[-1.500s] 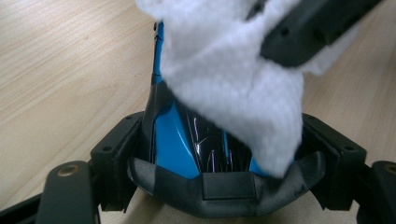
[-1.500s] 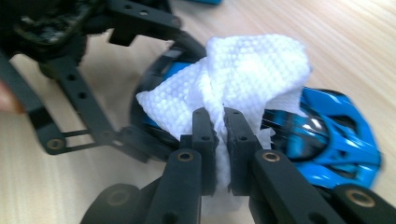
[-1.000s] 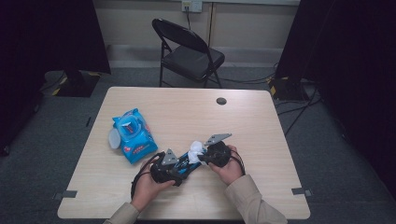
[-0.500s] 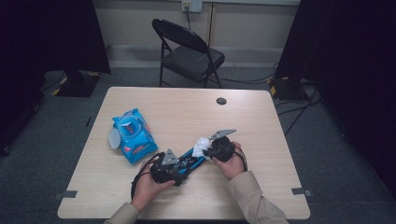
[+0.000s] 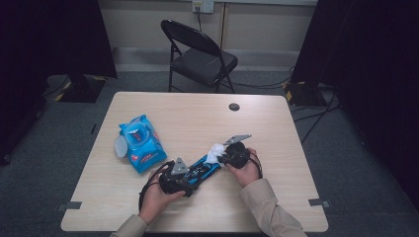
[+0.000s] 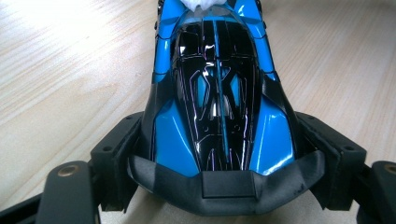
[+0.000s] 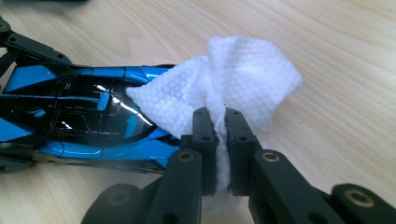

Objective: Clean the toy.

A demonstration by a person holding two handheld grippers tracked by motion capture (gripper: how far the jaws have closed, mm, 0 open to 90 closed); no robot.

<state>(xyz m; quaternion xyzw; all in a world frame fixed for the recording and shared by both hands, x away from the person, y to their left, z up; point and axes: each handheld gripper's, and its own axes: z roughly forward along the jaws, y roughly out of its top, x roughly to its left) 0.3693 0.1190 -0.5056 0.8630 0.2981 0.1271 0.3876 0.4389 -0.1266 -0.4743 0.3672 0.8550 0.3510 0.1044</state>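
The car (image 5: 202,169), glossy blue and black, lay level on the table's near half, toward the near edge, angled. The wipe (image 7: 233,88), white and crumpled, touched the car's far end.

Your toy car (image 5: 203,167) lies on the table (image 5: 276,123) between your grippers; the wipe (image 5: 215,151) rests on its far end, the wipes pack (image 5: 142,143) to its left.

Black folding chair (image 5: 200,57) behind table (image 5: 197,118), grey carpet (image 5: 74,128).
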